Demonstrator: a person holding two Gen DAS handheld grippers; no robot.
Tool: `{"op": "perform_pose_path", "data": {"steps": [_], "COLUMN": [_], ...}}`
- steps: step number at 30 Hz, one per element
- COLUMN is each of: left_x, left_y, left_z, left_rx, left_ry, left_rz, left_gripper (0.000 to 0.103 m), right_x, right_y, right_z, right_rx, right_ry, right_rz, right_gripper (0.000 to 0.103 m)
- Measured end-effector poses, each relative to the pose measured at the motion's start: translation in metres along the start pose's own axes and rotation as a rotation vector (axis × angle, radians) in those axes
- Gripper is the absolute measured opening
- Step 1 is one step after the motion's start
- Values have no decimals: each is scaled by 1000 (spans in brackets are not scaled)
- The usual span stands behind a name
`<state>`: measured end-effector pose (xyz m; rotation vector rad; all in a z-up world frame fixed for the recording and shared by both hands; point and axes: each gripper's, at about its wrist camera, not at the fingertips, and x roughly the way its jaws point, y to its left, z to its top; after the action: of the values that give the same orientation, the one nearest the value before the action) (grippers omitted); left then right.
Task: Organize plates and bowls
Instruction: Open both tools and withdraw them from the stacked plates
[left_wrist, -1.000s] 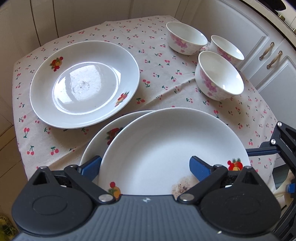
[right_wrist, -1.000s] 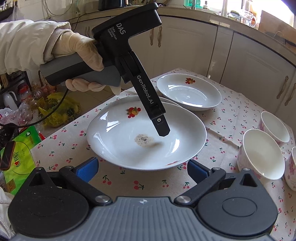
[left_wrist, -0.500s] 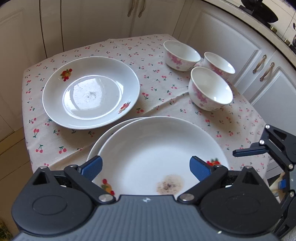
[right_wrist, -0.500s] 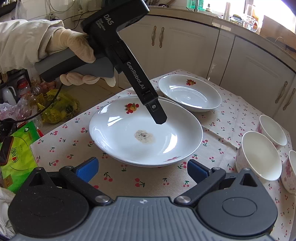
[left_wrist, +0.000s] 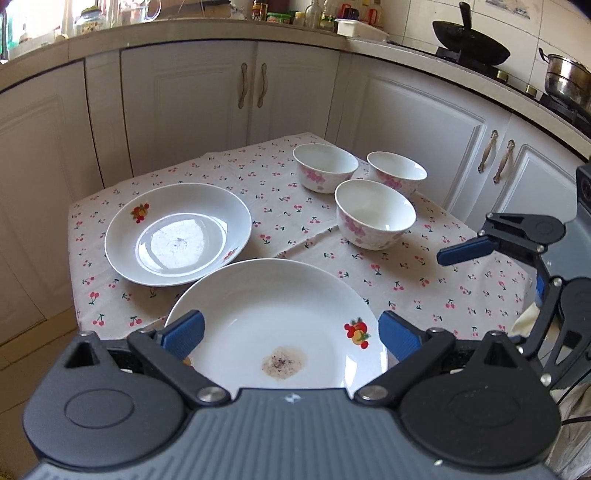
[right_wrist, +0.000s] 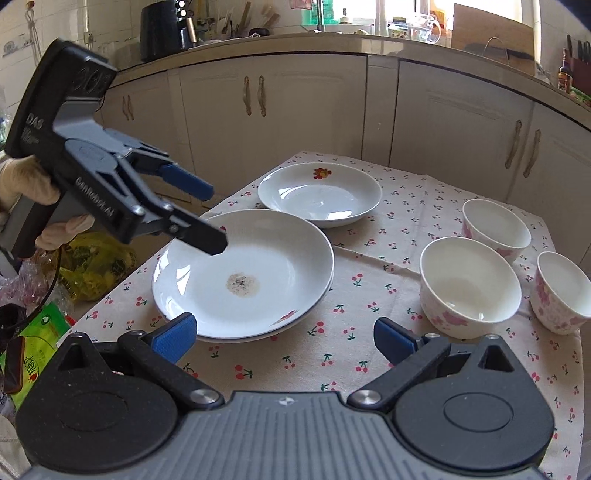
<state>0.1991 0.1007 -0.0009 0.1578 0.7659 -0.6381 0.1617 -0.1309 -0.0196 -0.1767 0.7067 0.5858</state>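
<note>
A white plate with a brown stain (left_wrist: 280, 325) (right_wrist: 243, 273) lies stacked on a second plate, whose rim (right_wrist: 310, 314) shows under it, at the table's near corner. A third plate (left_wrist: 177, 232) (right_wrist: 319, 194) sits apart farther back. Three white bowls with pink flowers (left_wrist: 375, 214) (right_wrist: 469, 284) stand together. My left gripper (left_wrist: 291, 332) (right_wrist: 212, 221) is open and empty, above the stacked plates' near rim. My right gripper (right_wrist: 284, 338) (left_wrist: 461, 251) is open and empty, low over the tablecloth in front of the stacked plates.
The table (left_wrist: 288, 206) has a cherry-print cloth and drops off close by. White cabinets (left_wrist: 207, 96) surround it. Bags and clutter (right_wrist: 92, 266) lie on the floor left of the table. A wok (left_wrist: 471, 44) and pot sit on the counter.
My left gripper has let go of the stained plate, lifted and drawn back. The plate now rests squarely on the plate beneath. My right gripper has stayed roughly in place.
</note>
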Motion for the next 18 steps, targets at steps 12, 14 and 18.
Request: {"op": "perform_pose_path", "data": {"steps": [12, 14, 18], "left_x": [-29, -32, -33], "left_y": [-17, -22, -26], "left_z": [-8, -10, -10], "left_rx": [20, 40, 35], "left_ry": [-51, -64, -75], "left_rz": [83, 113, 127], "left_gripper": [101, 101, 101], "right_x": [-22, -26, -29], "right_y": [8, 9, 9], "right_z": [3, 3, 6], "right_rx": [-49, -66, -101], "right_ry": [-60, -69, -75], "right_rz": [-26, -23, -27], "right_gripper": [103, 103, 103]}}
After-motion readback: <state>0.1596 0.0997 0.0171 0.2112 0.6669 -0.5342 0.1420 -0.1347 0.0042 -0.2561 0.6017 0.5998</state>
